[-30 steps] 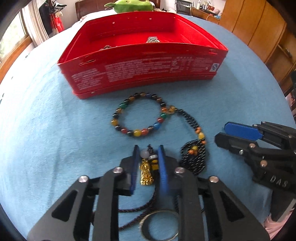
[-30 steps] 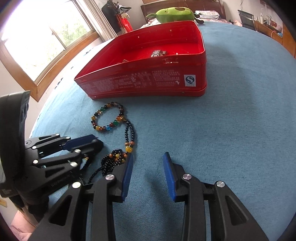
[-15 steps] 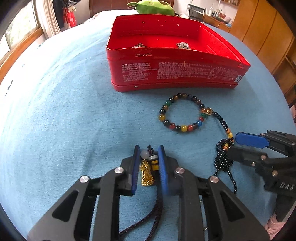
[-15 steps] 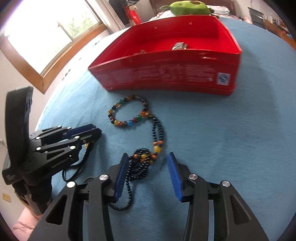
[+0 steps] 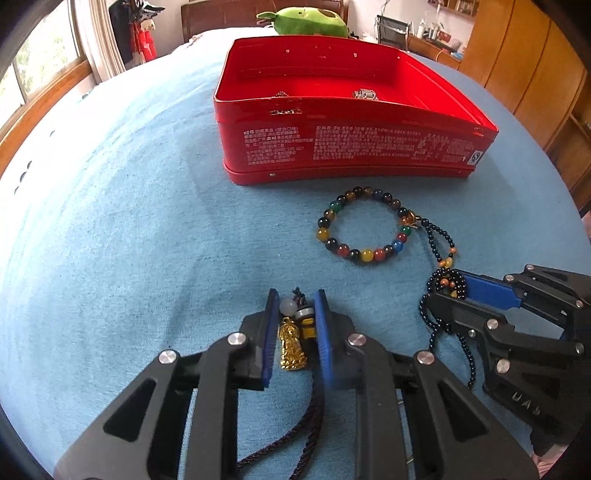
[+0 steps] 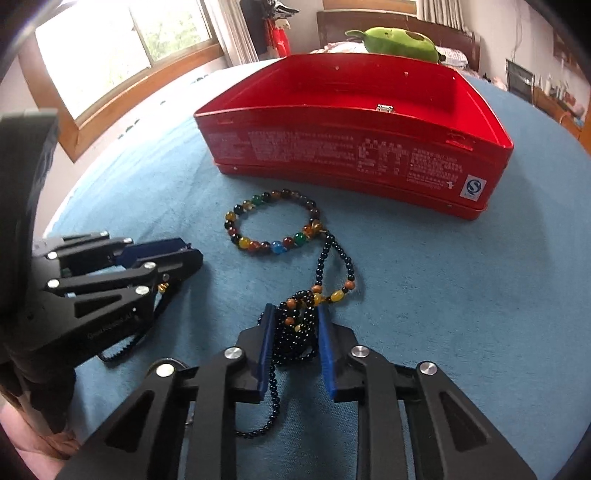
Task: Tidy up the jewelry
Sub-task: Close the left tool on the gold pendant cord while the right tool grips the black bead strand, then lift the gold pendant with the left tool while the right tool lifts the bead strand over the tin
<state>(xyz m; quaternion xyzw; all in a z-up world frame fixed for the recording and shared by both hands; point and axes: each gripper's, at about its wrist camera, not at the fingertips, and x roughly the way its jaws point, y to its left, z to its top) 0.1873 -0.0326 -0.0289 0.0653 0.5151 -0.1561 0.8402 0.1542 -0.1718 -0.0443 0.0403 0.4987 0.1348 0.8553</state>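
My left gripper (image 5: pixel 296 299) is shut on a gold pendant (image 5: pixel 291 345) with a dark cord trailing back under it; it also shows in the right wrist view (image 6: pixel 184 254). My right gripper (image 6: pixel 293 314) is closed around a heap of black beads (image 6: pixel 295 332) of a necklace; it also shows in the left wrist view (image 5: pixel 448 291). A multicoloured bead bracelet (image 5: pixel 364 225) lies on the blue cloth in front of the red tin box (image 5: pixel 351 147), joined to the black bead string (image 6: pixel 334 262). The bracelet (image 6: pixel 273 225) and the box (image 6: pixel 354 162) show in the right wrist view too.
The red box holds a small silver piece (image 5: pixel 365 94) and another small item (image 5: pixel 280 95). A green plush toy (image 5: pixel 306 22) lies behind the box. A window (image 6: pixel 122 48) is on the left, wooden cabinets (image 5: pixel 535 62) on the right.
My right gripper moved left onto the black bead heap and closed around it. My left gripper, still holding the pendant, shifted left away from the bracelet.
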